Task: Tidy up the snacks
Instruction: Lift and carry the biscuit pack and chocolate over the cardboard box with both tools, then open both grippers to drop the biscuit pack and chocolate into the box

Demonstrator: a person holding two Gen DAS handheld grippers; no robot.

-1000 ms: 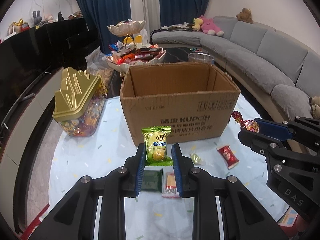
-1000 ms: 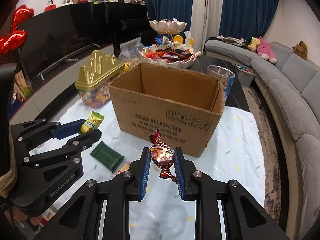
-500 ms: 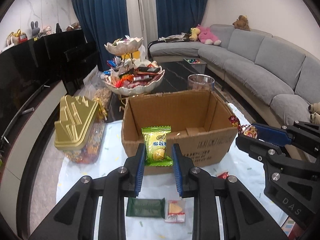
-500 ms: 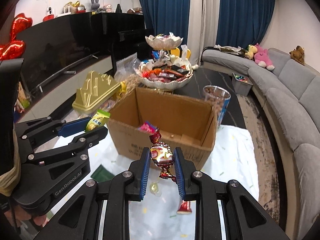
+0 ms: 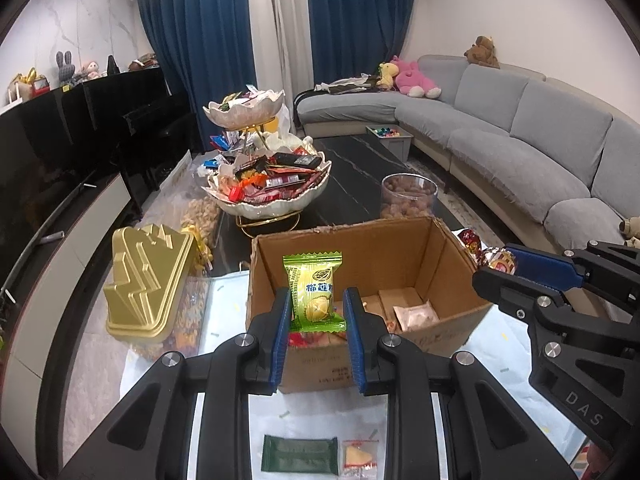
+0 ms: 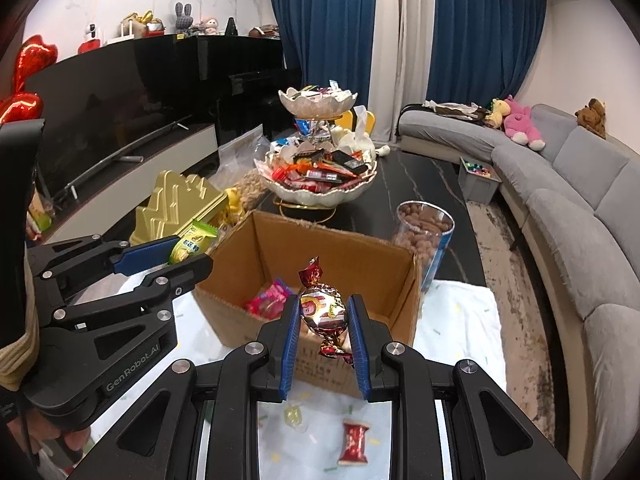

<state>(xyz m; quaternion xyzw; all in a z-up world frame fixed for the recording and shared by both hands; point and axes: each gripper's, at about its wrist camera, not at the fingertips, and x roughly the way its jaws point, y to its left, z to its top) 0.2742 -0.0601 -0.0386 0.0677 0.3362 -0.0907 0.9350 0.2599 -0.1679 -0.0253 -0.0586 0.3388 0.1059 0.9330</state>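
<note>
My left gripper (image 5: 316, 308) is shut on a green durian snack packet (image 5: 314, 290), held upright above the near wall of an open cardboard box (image 5: 448, 248). My right gripper (image 6: 323, 316) is shut on a shiny red and gold wrapped candy (image 6: 322, 308), over the same box (image 6: 280, 240). Inside the box lie a pink packet (image 6: 269, 300) and a pale packet (image 5: 414, 314). Each gripper shows in the other view: the right gripper (image 5: 496, 268) at the right edge, the left gripper (image 6: 188, 250) at the left.
On the light cloth lie a dark green packet (image 5: 298, 454), a small cracker packet (image 5: 360, 454), a red candy (image 6: 354, 440) and a pale candy (image 6: 294, 416). A gold-lidded candy jar (image 5: 148, 276), a tiered snack bowl (image 5: 272, 188) and a clear nut jar (image 5: 408, 196) flank the box.
Both grippers have risen and moved forward with their snacks, from in front of the box wall to above its near rim, so the box interior now shows.
</note>
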